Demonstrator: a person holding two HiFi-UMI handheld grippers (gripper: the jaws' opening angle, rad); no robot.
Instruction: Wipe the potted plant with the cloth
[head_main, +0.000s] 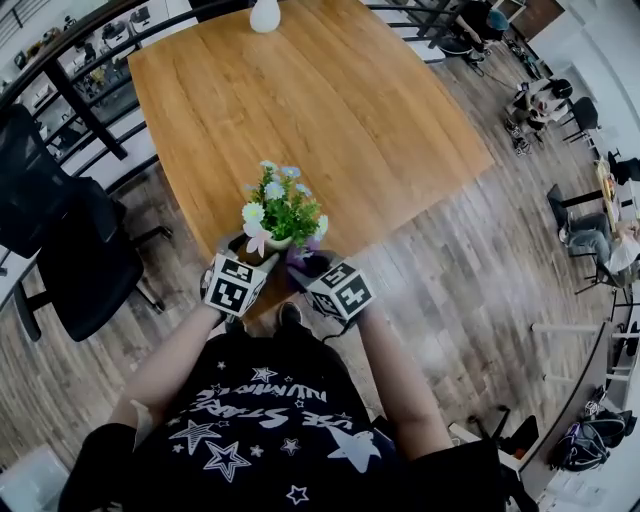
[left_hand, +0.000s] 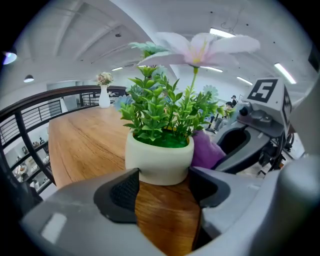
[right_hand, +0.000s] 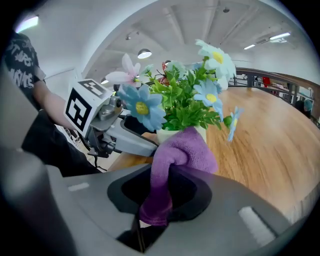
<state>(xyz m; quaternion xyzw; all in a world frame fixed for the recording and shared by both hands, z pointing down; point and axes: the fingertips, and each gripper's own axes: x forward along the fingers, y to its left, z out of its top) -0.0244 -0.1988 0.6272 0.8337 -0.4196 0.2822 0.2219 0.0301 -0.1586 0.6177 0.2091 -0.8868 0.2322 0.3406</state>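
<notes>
- left gripper (left_hand: 163, 189): jaws apart, the white pot (left_hand: 159, 160) just beyond their tips;
- right gripper (right_hand: 167, 195): jaws clamped on the purple cloth (right_hand: 184, 149), just beside the pot.

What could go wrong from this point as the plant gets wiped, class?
1. The pot stands near the corner of the table, so a push from the cloth could slide it off.
2. The left hand-held gripper has its jaws only beside the pot's base, apparently not clamped, so the pot may tip.
3. The cloth, pinched in the right hand-held gripper, could snag the flowers.
</notes>
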